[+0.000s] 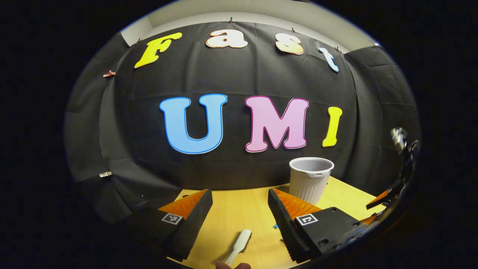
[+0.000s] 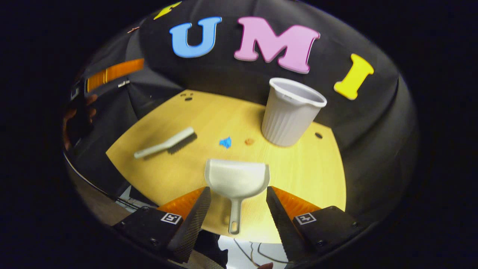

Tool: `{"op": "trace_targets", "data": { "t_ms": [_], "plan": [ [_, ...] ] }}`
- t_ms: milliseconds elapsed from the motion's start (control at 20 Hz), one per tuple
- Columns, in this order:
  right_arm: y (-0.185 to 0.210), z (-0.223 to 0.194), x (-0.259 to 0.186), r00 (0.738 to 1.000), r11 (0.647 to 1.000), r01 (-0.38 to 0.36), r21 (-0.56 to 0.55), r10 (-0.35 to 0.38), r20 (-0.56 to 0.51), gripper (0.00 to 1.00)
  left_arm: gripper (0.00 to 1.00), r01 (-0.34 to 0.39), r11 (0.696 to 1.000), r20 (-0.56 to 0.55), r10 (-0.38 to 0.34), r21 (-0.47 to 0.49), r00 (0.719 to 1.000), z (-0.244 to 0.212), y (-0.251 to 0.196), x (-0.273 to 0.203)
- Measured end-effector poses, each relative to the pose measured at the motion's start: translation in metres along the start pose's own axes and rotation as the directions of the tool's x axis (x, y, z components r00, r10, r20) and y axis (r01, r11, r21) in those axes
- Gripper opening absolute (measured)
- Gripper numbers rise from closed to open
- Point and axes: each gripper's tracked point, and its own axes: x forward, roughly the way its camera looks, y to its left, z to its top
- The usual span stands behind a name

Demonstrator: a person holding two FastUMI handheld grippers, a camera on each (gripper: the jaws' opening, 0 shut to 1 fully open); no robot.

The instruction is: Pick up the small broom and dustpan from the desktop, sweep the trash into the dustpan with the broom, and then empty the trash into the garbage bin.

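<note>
In the right gripper view a white dustpan (image 2: pixel 237 179) lies on the yellow wooden desktop (image 2: pixel 310 175), its handle pointing back between the spread fingers of my right gripper (image 2: pixel 237 193), which is open and holds nothing. The white broom (image 2: pixel 166 144) lies flat to the left, bristles down. A blue scrap (image 2: pixel 225 142) and a small brown scrap (image 2: pixel 249 141) lie beyond the dustpan. In the left gripper view my left gripper (image 1: pixel 239 193) is open above the desktop (image 1: pixel 231 213); one end of the broom (image 1: pixel 241 241) lies below, between its fingers.
A white ribbed garbage bin (image 2: pixel 291 112) stands upright at the back right of the desktop, also seen as the bin (image 1: pixel 311 179) in the left gripper view. A hand (image 2: pixel 74 116) holds the left gripper at the far left. Cables hang below the front edge.
</note>
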Motion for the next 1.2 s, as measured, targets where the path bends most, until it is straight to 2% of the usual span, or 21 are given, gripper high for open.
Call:
{"op": "trace_targets", "data": {
  "t_ms": [50, 150, 350, 550, 700, 950, 1050, 1200],
  "plan": [
    [-0.001, -0.014, 0.013, 0.999, 1.000, -0.005, 0.009, 0.005, -0.043, 0.91, 0.95, -0.008, 1.000, -0.005, 0.008, 0.000, 1.000, -0.004, 0.002, 0.001],
    [-0.005, -0.037, 0.040, 0.993, 1.000, 0.003, 0.007, -0.002, -0.120, 0.92, 0.95, -0.020, 1.000, -0.019, 0.020, 0.005, 1.000, -0.010, 0.006, 0.001],
    [-0.001, -0.074, 0.090, 0.968, 1.000, 0.000, 0.021, 0.006, -0.252, 0.89, 0.95, -0.051, 0.999, -0.034, 0.051, 0.018, 0.998, -0.017, 0.016, -0.006],
    [0.001, -0.089, 0.124, 0.951, 0.999, 0.020, 0.036, -0.008, -0.311, 0.88, 0.95, -0.083, 0.996, -0.044, 0.084, 0.025, 0.996, -0.022, 0.023, -0.013],
    [0.003, -0.096, 0.133, 0.932, 0.999, 0.019, 0.039, -0.003, -0.361, 0.88, 0.95, -0.101, 0.995, -0.050, 0.102, 0.026, 0.994, -0.021, 0.030, -0.021],
    [0.005, -0.093, 0.148, 0.922, 0.993, 0.030, 0.112, 0.016, -0.387, 0.80, 0.94, -0.127, 0.992, -0.069, 0.128, 0.015, 0.989, -0.028, 0.035, -0.023],
    [0.006, -0.092, 0.153, 0.916, 0.991, 0.032, 0.133, 0.024, -0.401, 0.81, 0.95, -0.138, 0.990, -0.075, 0.139, 0.015, 0.987, -0.028, 0.036, -0.023],
    [0.004, -0.090, 0.157, 0.911, 0.984, 0.045, 0.173, 0.030, -0.411, 0.67, 0.94, -0.151, 0.988, -0.070, 0.152, 0.022, 0.986, -0.027, 0.037, -0.022]
  ]
}}
